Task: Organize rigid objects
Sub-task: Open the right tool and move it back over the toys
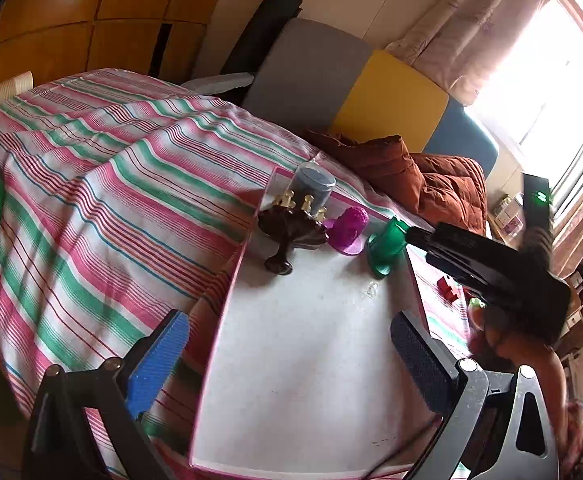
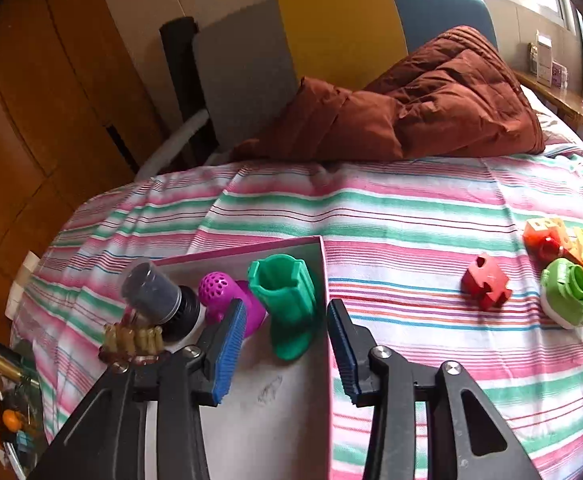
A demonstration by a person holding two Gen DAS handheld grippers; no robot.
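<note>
A: Where is the right gripper (image 2: 287,354) sitting?

B: It is filling the bottom centre of the right wrist view, its jaws standing apart with a gap on each side of the green cup (image 2: 287,304). The pads are not pressing on the cup, which is standing inside the box (image 2: 323,276) at its far right corner.

A: What else is lying in that box?

B: Left of the green cup a purple toy (image 2: 227,300) is resting, then a clear jar (image 2: 155,294) lying tilted, and at the lower left a dark stand (image 2: 131,346) carrying small cream pegs.

A: And the left gripper (image 1: 291,360)?

B: It is hanging wide in the lower half of the left wrist view, over the near, bare part of the box floor, gripping nothing. In that view the right gripper is reaching in from the right edge, its tip at the green cup; whether it is touching there I cannot tell.

A: What is waiting outside the box?

B: On the striped sheet (image 2: 411,216), at the right of the right wrist view, a red block (image 2: 487,282) is lying alone. Further right a green-and-white piece (image 2: 567,296) and an orange piece (image 2: 547,236) are clustering near the frame edge. A brown quilt (image 2: 431,104) is bunching at the upper centre.
</note>
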